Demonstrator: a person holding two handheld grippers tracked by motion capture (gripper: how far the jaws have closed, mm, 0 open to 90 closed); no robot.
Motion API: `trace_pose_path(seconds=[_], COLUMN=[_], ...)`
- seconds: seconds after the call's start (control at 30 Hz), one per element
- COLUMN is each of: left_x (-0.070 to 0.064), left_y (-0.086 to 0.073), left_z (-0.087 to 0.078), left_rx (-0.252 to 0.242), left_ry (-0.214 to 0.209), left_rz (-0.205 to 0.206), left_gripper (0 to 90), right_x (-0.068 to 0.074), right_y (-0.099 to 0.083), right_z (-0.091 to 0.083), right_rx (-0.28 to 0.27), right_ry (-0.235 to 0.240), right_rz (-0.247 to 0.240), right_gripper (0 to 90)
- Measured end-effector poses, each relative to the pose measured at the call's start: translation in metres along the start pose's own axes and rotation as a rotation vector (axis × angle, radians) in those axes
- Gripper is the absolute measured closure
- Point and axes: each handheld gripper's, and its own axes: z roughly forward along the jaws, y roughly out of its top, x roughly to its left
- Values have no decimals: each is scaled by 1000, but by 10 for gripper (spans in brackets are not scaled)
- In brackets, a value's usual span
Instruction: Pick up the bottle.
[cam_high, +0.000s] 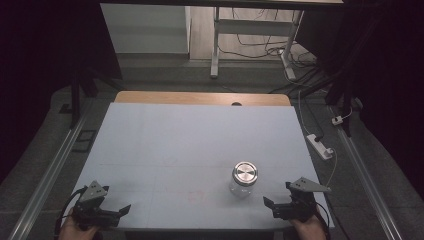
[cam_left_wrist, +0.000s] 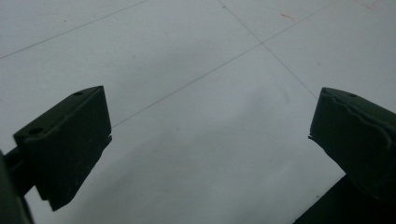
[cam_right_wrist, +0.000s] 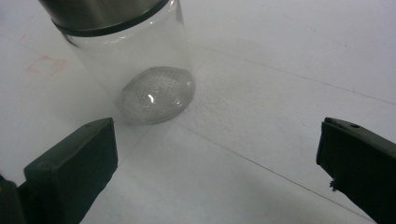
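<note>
The left tongs (cam_high: 117, 212) sit at the near left corner of the tabletop (cam_high: 165, 135), well apart from the glass jar (cam_high: 243, 179) and far to its left, held low over the pale surface by a hand (cam_high: 75, 231) that enters from the bottom edge. In the left gripper view the left tongs (cam_left_wrist: 210, 135) stand wide apart, with nothing but bare tabletop (cam_left_wrist: 187, 56) and its thin ruled lines between the 2 black jaws; the jar is not among what lies ahead of them. The jar stands upright right of the tabletop's centre and toward its near edge, a clear glass body under a round brushed-metal lid (cam_high: 245, 172), with faint red marks (cam_high: 195, 196) on the surface just to its left. The right tongs (cam_high: 281, 199) rest near the jar, to its right and slightly nearer the tabletop's front edge, apart from it and not touching the glass, with a hand (cam_high: 306, 227) behind them. In the right gripper view the right tongs (cam_right_wrist: 217, 140) are also spread wide and hold nothing; the jar (cam_right_wrist: 135, 65) sits just beyond the tip of the jaw at that picture's left, off the middle of the gap rather than between the 2 jaws, its dimpled glass base (cam_right_wrist: 156, 95) resting on the tabletop (cam_right_wrist: 289, 70) and its metal lid (cam_right_wrist: 98, 14) cut off by the top of the frame.
</note>
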Motion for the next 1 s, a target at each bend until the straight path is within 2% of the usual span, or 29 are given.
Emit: trace_pose_path(seconds=[0.23,0.47,0.7,0.9,1.0], left_x=[4,7,6,5,4], left_y=[-1,-2,-1,-1,0], left_z=[-1,-2,-2,-2,-1], left_rx=[-4,-19,-17,-26,-26], left_ry=[-53,-90,-105,-122,-126], left_rz=[-29,-48,-35,-33,-22], left_gripper=[0,0,0,0,0], right_x=[0,0,2,5,10], right_y=[0,0,1,3,6], right_z=[0,0,1,0,1], right_rx=[-1,2,16,-13,-26], right_ry=[19,18,31,60,68], right_rz=[-5,-2,-32,-32,-63], right_gripper=[0,0,0,0,0])
